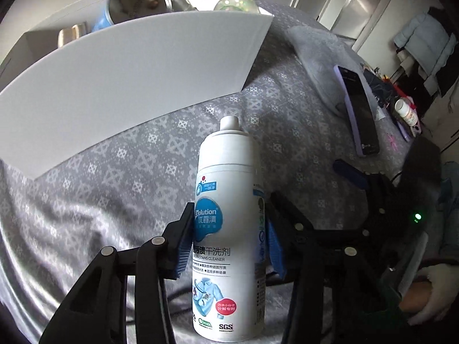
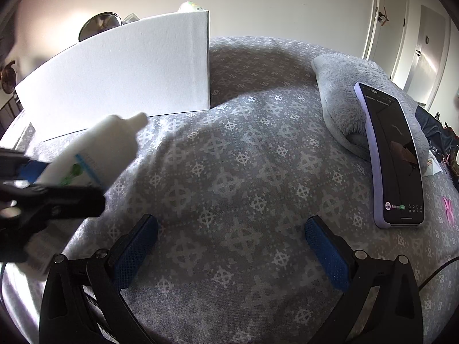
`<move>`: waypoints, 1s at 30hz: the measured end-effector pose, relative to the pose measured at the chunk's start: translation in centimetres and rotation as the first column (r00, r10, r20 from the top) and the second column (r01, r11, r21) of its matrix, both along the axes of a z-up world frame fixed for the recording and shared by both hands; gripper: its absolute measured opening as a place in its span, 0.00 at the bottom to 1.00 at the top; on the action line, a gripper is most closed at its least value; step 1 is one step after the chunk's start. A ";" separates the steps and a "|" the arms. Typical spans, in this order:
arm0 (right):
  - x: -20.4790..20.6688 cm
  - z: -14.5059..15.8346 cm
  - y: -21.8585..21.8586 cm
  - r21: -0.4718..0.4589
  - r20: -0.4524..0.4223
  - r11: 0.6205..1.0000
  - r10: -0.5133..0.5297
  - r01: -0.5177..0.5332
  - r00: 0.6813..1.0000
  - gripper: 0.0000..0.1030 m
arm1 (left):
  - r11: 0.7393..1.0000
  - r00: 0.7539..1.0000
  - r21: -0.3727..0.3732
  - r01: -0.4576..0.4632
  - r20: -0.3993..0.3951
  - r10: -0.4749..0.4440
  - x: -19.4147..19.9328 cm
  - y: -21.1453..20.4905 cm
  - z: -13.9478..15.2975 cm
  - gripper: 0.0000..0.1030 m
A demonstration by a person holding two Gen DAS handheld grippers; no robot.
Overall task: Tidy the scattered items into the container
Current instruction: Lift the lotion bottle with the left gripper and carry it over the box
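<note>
the left gripper (image 1: 228, 246) is closed on the white spray can (image 1: 229, 229), with its blue pads pressing the can from both sides at the level of the label, and the can points forward along the fingers with its white nozzle cap toward the box. in the right wrist view the same can (image 2: 100, 149) appears blurred at the left edge, held above the grey patterned bedcover (image 2: 229, 172) and not touching it. the right gripper (image 2: 231, 238) has its jaws wide apart and nothing is between the blue pads; only the bedcover is seen under them. the right gripper is also visible in the left wrist view, just beside the can on its right. further to the right a phone in a lilac case (image 2: 393, 154) lies with its screen up, its near end on the bedcover and its far end leaning on a grey plush cushion (image 2: 341, 103). beyond the can stands the white box (image 1: 129, 80), the container, with its near wall facing the grippers. over its rim i can see a blue tin with a metal end (image 1: 137, 3), some other metal things and a glittery round object (image 1: 236, 1). far behind are white doors (image 2: 396, 23).
</note>
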State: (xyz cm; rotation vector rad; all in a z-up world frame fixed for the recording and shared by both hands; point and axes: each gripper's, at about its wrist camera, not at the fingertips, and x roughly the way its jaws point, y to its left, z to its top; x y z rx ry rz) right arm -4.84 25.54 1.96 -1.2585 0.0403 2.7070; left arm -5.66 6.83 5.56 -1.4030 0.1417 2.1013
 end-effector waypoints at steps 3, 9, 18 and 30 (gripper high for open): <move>0.0 0.0 -0.1 0.000 0.000 1.000 0.000 0.000 1.000 1.00 | 0.996 0.999 0.073 -0.049 0.006 0.049 1.4 -2.6 1.5 0.42; 0.0 0.0 -0.1 0.000 0.000 1.000 0.000 0.000 1.000 1.00 | 0.976 0.992 0.184 -0.117 -0.033 0.125 3.5 -5.2 5.4 0.42; 0.0 -0.1 0.0 -0.001 -0.001 1.000 0.000 0.000 1.000 1.00 | 0.880 0.927 0.379 -0.286 -0.124 0.354 -1.0 -9.4 12.8 0.42; 0.0 -0.2 0.0 -0.001 -0.002 1.000 0.000 0.000 1.000 1.00 | 0.714 0.766 0.459 -0.529 -0.105 0.634 -11.3 -11.2 12.5 0.42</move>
